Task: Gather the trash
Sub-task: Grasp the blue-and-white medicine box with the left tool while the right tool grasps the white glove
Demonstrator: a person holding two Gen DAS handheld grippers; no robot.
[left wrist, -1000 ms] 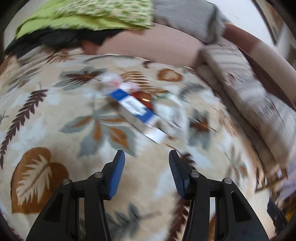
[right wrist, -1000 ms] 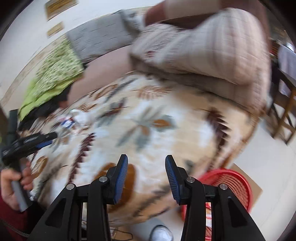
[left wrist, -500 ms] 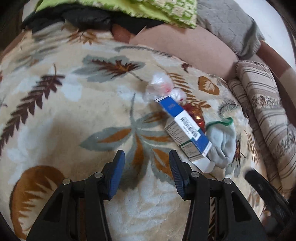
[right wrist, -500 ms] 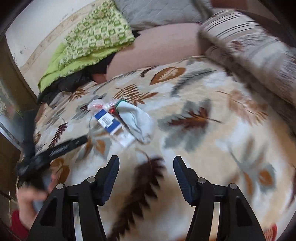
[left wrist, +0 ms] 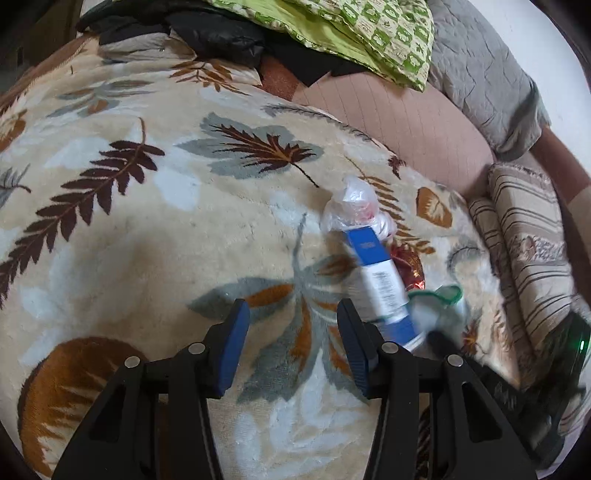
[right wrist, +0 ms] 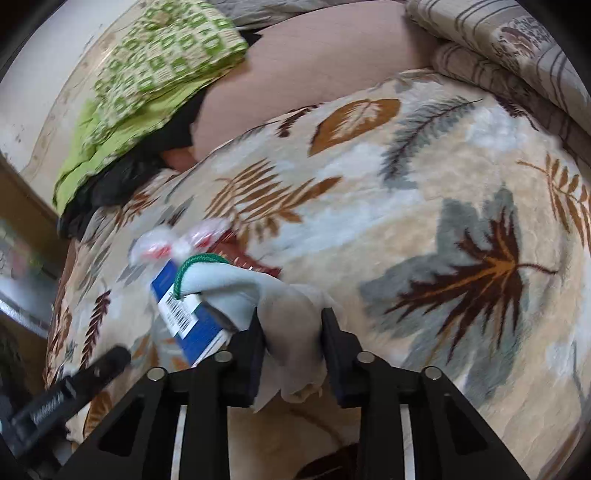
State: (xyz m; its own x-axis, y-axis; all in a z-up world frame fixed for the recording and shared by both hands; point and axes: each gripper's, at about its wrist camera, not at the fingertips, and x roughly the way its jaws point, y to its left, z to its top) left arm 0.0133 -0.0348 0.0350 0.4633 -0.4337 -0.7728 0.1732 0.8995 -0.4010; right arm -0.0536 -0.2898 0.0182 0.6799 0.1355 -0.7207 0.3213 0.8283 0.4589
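A small heap of trash lies on the leaf-patterned blanket point(left wrist: 147, 229): a blue and white carton point(left wrist: 380, 280), a crumpled clear plastic bag point(left wrist: 351, 203), a red foil wrapper point(left wrist: 408, 264) and a pale grey cloth with a green cord point(left wrist: 439, 306). My left gripper point(left wrist: 291, 339) is open and empty, just left of the carton. My right gripper point(right wrist: 291, 343) is shut on the grey cloth point(right wrist: 280, 310), which lies over the carton point(right wrist: 184, 317). The plastic bag point(right wrist: 166, 247) and the red wrapper point(right wrist: 243, 258) lie behind it.
A green patterned cloth point(left wrist: 354, 33), dark clothes point(left wrist: 207, 37) and a grey quilt point(left wrist: 480, 74) are piled at the back. A pink cushion point(left wrist: 399, 122) and striped pillows point(left wrist: 532, 236) border the blanket on the right.
My right gripper has come down to the trash heap and closed on the grey cloth. My left gripper has moved a little closer to the carton and stays open.
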